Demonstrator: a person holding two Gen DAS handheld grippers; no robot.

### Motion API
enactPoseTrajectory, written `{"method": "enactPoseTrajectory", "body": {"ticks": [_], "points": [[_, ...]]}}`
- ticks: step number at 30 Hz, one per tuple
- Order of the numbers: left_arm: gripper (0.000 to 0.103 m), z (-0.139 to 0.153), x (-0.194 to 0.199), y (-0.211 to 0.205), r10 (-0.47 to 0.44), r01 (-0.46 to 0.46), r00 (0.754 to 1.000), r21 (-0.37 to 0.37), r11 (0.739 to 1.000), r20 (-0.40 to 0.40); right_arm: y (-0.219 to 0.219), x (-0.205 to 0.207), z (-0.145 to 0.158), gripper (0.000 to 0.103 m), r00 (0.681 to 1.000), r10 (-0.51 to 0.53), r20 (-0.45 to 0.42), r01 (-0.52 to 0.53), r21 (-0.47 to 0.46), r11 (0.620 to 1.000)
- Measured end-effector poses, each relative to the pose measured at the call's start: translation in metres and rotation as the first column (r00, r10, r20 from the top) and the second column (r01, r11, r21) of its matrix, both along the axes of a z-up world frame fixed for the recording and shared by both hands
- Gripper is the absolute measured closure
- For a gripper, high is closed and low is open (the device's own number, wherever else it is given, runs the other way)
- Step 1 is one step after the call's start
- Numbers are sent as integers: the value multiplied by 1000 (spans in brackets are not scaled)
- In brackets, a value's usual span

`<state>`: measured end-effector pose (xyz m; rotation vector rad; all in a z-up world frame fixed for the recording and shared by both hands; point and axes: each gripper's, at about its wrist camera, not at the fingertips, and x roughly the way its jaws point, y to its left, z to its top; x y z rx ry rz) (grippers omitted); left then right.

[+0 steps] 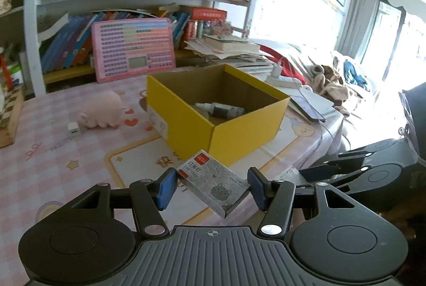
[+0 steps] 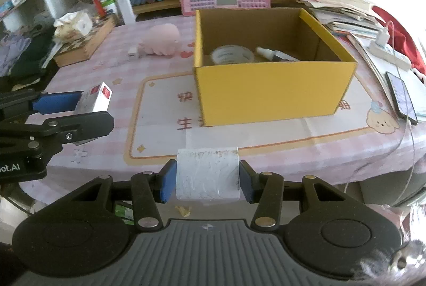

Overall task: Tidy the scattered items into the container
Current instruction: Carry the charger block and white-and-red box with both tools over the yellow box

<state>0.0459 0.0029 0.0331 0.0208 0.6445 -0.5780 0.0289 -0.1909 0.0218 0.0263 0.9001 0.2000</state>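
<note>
My left gripper (image 1: pixel 212 186) is shut on a small grey staples box (image 1: pixel 213 183) with a red label and a cat drawing, held tilted above the table's near side; the same staples box (image 2: pixel 93 101) shows at the left of the right wrist view. My right gripper (image 2: pixel 207 181) is shut on a white block (image 2: pixel 207 174), a worn rectangular piece, above the table's front edge. Beyond both stands the open yellow cardboard box (image 1: pixel 239 131) (image 2: pixel 271 91). Inside it lie a small dropper bottle (image 1: pixel 221 109) (image 2: pixel 274 53) and a roll of tape (image 2: pixel 232 53).
A pink pig toy (image 1: pixel 102 110) (image 2: pixel 161 42) and a small white charger cube (image 1: pixel 73 127) (image 2: pixel 132 52) sit on the pink checked tablecloth (image 2: pixel 106 73). A phone (image 2: pixel 402 97) and power strip (image 2: pixel 386 52) lie right. A wooden chessboard box (image 2: pixel 85 44) sits left; shelves of books stand behind.
</note>
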Motion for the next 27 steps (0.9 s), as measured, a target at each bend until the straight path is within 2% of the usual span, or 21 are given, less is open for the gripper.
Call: {"method": "enactPoseTrajectory", "body": {"ticks": [17, 27], "points": [[46, 9, 40, -69, -53, 53, 998, 9, 999, 42, -65, 42, 4, 57, 999, -40, 19, 40, 11, 999], [46, 23, 88, -104, -17, 11, 992, 47, 999, 127, -110, 98, 27, 57, 992, -26, 124, 21, 40, 999]]}}
